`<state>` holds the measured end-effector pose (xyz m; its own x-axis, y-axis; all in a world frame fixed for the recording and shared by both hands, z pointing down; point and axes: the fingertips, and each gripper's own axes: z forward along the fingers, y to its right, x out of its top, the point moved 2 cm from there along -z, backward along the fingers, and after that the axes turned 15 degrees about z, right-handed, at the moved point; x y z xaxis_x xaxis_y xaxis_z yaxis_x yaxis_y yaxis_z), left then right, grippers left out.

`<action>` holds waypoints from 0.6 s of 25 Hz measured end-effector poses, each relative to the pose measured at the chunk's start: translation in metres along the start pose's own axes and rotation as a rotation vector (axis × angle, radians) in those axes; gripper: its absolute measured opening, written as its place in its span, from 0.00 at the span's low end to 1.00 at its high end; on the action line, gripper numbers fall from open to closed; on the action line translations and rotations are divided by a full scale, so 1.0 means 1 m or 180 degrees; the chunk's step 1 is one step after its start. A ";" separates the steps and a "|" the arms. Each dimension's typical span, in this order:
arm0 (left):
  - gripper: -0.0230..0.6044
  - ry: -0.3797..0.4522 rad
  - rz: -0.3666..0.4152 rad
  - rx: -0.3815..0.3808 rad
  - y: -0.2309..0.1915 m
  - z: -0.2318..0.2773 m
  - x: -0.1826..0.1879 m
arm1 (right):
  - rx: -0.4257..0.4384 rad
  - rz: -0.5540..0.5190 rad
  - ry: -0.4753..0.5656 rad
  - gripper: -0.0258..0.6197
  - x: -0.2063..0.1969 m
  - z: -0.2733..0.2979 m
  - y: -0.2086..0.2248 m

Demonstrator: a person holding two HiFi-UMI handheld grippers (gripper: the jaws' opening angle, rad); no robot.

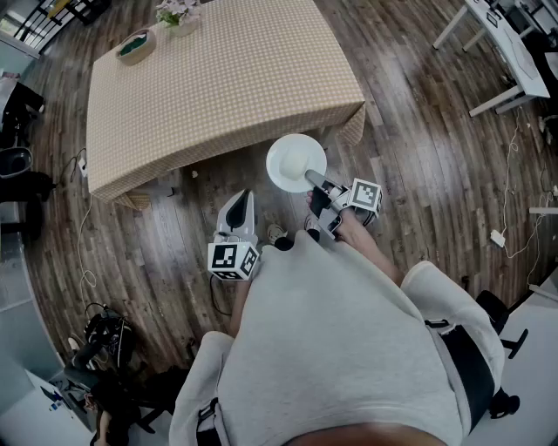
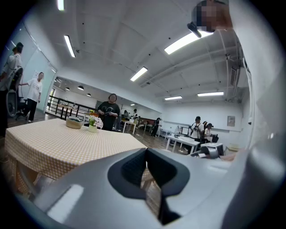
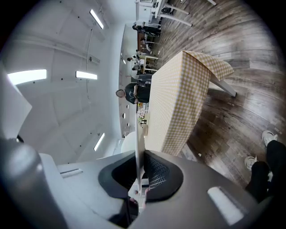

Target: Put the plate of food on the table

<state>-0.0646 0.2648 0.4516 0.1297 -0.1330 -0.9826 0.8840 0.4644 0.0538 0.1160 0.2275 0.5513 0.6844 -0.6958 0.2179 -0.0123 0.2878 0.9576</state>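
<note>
R claw (image 3: 139, 172): almost fully closed, clamped on near rim of plate (image 3: 140, 143); only that thin rim btwn the pads, seen edge-on in right gripper view.
R claw, head view (image 1: 316, 180): held out in front of the body, tip on the plate's near-right rim.
Plate (image 1: 292, 161): white, round, roughly level, face up; carried by R claw alone.
Plate position: over the wood floor (image 1: 418, 174), just beside the counter's near edge, close to its near right corner; not on the counter.
Plate contents: too pale to make out in either view.
L claw (image 2: 146, 167): closed down to a thin slit, nothing in it, touching nothing.
L claw, head view (image 1: 241, 200): lower left of plate, near it but apart; aimed toward the counter.
Counter (image 1: 218, 87): covered w/ beige checked cloth hanging over the edges.
Bowl (image 1: 137, 45): far left corner of counter, dark green inside; also in left gripper view (image 2: 74, 122).
Flowers (image 1: 179, 13): small pot at far edge, just beside bowl; same in left gripper view (image 2: 93, 121).
Bystander (image 2: 108, 112): dark top, standing beyond the counter's far side.
Shoe (image 1: 275, 233): pale, on floor btwn the two claws.
</note>
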 end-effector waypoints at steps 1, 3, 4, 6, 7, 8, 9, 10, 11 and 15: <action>0.05 0.0002 0.0001 0.0000 0.001 0.000 0.001 | 0.0000 0.0005 -0.0001 0.07 0.000 0.000 0.000; 0.05 0.0004 0.0000 -0.0001 0.002 0.000 0.001 | 0.0002 0.0008 -0.0004 0.07 0.001 -0.001 -0.001; 0.05 0.0005 -0.0001 -0.0002 0.002 0.001 0.001 | 0.0006 0.0004 -0.0008 0.07 0.001 -0.001 -0.001; 0.05 0.0005 0.0000 -0.0002 0.003 0.001 0.001 | 0.0011 -0.0011 -0.0021 0.07 0.001 0.000 -0.001; 0.05 0.0004 -0.0001 -0.0003 0.003 0.000 0.001 | 0.0012 -0.0014 -0.0025 0.07 0.000 0.000 -0.001; 0.05 0.0004 -0.0003 -0.0003 0.003 0.000 0.001 | 0.0013 -0.0011 -0.0026 0.07 0.000 -0.001 -0.002; 0.05 0.0006 -0.0007 -0.0002 0.003 0.000 0.002 | 0.0014 -0.0007 -0.0025 0.07 -0.001 -0.001 -0.003; 0.05 0.0007 -0.0010 -0.0001 0.003 0.000 0.002 | 0.0011 -0.0007 -0.0024 0.07 -0.001 -0.001 -0.003; 0.05 0.0008 -0.0011 0.0000 0.003 0.000 0.002 | 0.0006 -0.0013 -0.0026 0.07 -0.001 -0.001 -0.004; 0.05 0.0011 -0.0005 -0.0004 0.004 0.000 0.002 | 0.0029 -0.0015 -0.0052 0.07 -0.001 -0.001 -0.004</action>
<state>-0.0603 0.2663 0.4497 0.1267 -0.1307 -0.9833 0.8836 0.4653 0.0520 0.1162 0.2271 0.5472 0.6725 -0.7078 0.2163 -0.0157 0.2785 0.9603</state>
